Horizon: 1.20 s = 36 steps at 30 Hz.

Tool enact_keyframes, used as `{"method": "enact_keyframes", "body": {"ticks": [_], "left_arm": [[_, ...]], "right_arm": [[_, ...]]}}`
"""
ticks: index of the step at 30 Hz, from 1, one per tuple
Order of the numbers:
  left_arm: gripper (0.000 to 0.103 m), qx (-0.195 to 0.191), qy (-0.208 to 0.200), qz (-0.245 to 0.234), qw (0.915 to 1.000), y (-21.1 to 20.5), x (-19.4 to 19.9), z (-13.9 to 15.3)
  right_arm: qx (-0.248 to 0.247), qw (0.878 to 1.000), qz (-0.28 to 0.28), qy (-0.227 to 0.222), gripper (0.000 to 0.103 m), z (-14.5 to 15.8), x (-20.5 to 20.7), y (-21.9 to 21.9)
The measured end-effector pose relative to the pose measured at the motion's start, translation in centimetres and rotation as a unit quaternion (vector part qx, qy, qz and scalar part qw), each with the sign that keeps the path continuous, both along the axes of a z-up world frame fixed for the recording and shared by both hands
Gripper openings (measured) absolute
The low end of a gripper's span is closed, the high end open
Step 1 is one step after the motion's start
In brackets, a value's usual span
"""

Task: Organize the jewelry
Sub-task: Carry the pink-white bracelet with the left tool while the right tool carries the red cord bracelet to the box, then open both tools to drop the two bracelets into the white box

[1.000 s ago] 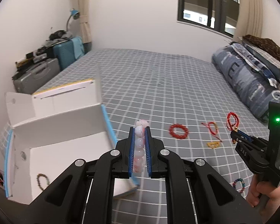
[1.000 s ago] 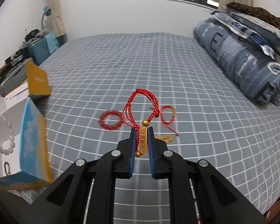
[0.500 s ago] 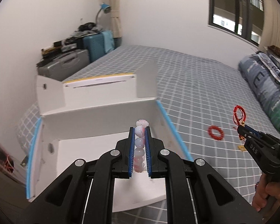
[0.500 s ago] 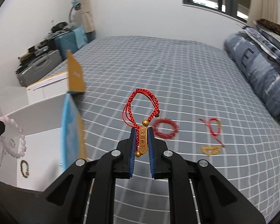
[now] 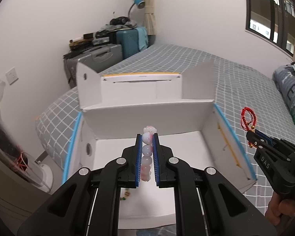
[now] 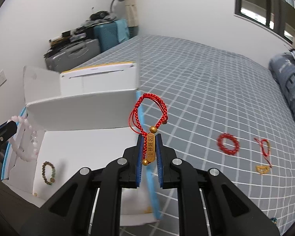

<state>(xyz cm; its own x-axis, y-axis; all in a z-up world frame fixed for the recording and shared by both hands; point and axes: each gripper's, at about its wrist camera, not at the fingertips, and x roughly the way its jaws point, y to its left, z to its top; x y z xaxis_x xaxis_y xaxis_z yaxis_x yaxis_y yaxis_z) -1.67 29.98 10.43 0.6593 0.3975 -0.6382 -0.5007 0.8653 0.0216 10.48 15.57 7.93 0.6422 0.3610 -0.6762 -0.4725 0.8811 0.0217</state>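
Left tongs clamped on pink bead bracelet, beads stacked between the blue pads, hanging above the floor of the white cardboard box. Right tongs clamped on the gold plate of the red cord bracelet; the cord loop stands up above the tips, right over the box's blue-edged right wall.

Box as landmark:
- Open top, flaps up at back and sides. Back flap sits just beyond the left tongs; side walls well apart, so the inside is roomy.
- Inside, near the front left corner: green-brown bead bracelet flat on the floor. Rest of the floor bare white.
- Right of the box, on the grey checked bed: red bead bracelet, further out a thin red string bracelet and a small gold piece. Open sheet between them and the box.
- Behind the box, against the wall: grey suitcase, teal suitcase.

Writing: "DAS" on the right tongs' body in the left view. Gold plate carries engraved Chinese characters, not clearly legible.
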Motion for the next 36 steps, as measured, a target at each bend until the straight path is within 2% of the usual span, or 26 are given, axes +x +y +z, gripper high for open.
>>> {"method": "enact_keyframes", "body": {"ticks": [11,17,28,36], "left_arm": [[0.010,-0.021,0.034,0.025,0.9989,3.6,-0.2,-3.2],[0.010,-0.048,0.075,0.033,0.9955,4.8,0.5,-5.3],[0.010,-0.100,0.143,0.044,0.9835,6.5,1.4,-8.4],[0.011,-0.106,0.151,0.044,0.9818,6.9,1.6,-8.8]], "right_arm": [[-0.028,0.998,0.053,0.014,0.012,-2.0,-1.2,5.8],[-0.056,0.995,0.069,0.035,0.012,-3.7,-1.2,7.9],[-0.111,0.985,0.057,0.117,0.012,-6.9,0.0,9.2],[-0.113,0.982,0.059,0.137,0.015,-7.3,0.3,8.9]]}}
